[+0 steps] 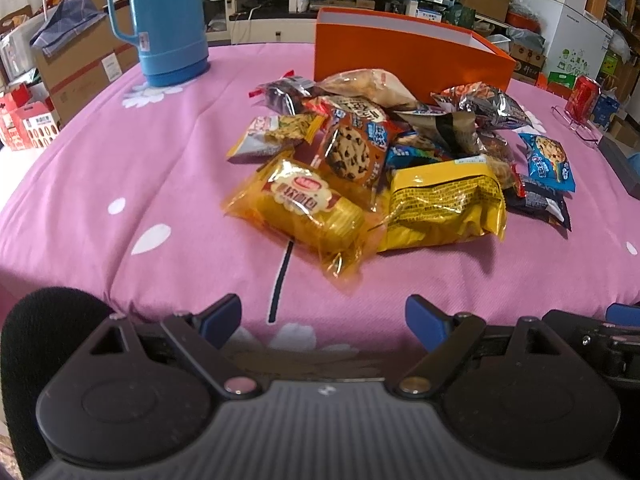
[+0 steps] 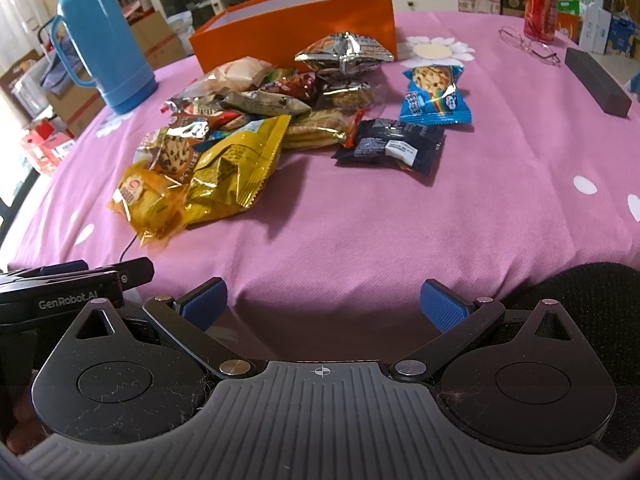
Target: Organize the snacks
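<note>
A pile of snack packets (image 1: pixel 372 152) lies on the pink tablecloth, in front of an open orange box (image 1: pixel 408 54). Nearest are a clear yellow bread packet (image 1: pixel 308 204) and a yellow crinkled bag (image 1: pixel 444 204). My left gripper (image 1: pixel 324 320) is open and empty, at the table's near edge, short of the pile. In the right wrist view the pile (image 2: pixel 248 112) sits left of centre before the orange box (image 2: pixel 296 24), with a blue cookie packet (image 2: pixel 434 94) and a dark packet (image 2: pixel 394 146) apart to its right. My right gripper (image 2: pixel 324 306) is open and empty.
A blue thermos jug (image 1: pixel 168 20) stands at the back left. A red can (image 2: pixel 540 12), glasses (image 2: pixel 528 46) and a dark case (image 2: pixel 596 80) lie at the far right. The left gripper's body (image 2: pixel 76 284) shows beside my right one.
</note>
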`<state>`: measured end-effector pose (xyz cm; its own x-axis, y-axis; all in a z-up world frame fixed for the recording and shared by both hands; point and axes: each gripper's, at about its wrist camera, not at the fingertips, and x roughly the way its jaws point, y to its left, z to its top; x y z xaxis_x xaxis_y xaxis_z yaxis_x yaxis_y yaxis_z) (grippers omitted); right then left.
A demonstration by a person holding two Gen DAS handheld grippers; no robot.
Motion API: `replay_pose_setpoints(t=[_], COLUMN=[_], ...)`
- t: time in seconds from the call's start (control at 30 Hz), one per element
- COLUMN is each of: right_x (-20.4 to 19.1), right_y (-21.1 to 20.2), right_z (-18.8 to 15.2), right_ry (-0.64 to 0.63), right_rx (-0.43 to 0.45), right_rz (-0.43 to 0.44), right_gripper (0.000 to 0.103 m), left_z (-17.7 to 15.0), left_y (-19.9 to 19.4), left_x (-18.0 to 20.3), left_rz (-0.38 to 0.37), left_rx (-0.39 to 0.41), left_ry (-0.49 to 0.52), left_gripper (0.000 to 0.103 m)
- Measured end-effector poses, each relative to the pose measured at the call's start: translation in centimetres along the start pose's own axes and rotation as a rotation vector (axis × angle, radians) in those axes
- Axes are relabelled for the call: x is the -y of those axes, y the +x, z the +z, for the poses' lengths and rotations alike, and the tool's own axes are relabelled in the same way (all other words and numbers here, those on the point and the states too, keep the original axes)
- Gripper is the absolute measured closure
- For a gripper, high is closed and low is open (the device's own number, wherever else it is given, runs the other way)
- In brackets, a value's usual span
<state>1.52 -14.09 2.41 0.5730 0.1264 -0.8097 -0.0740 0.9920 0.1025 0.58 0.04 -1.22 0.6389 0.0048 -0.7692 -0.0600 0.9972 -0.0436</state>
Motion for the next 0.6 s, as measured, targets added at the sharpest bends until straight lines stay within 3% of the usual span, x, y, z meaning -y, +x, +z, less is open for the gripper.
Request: replay_pose_setpoints(t=[0.6], right_x=[-0.04], right_y=[0.15], right_z=[-0.06], right_ry=[-0.004], right_rx=[-0.004], right_rz=[0.0], right_gripper=[0.018], left_z=[0.03], left_y=[0.54], left_x=[-0.12], left_rz=[0.002], left_rx=[-0.027], left_ry=[-0.008], left_gripper=[0.016])
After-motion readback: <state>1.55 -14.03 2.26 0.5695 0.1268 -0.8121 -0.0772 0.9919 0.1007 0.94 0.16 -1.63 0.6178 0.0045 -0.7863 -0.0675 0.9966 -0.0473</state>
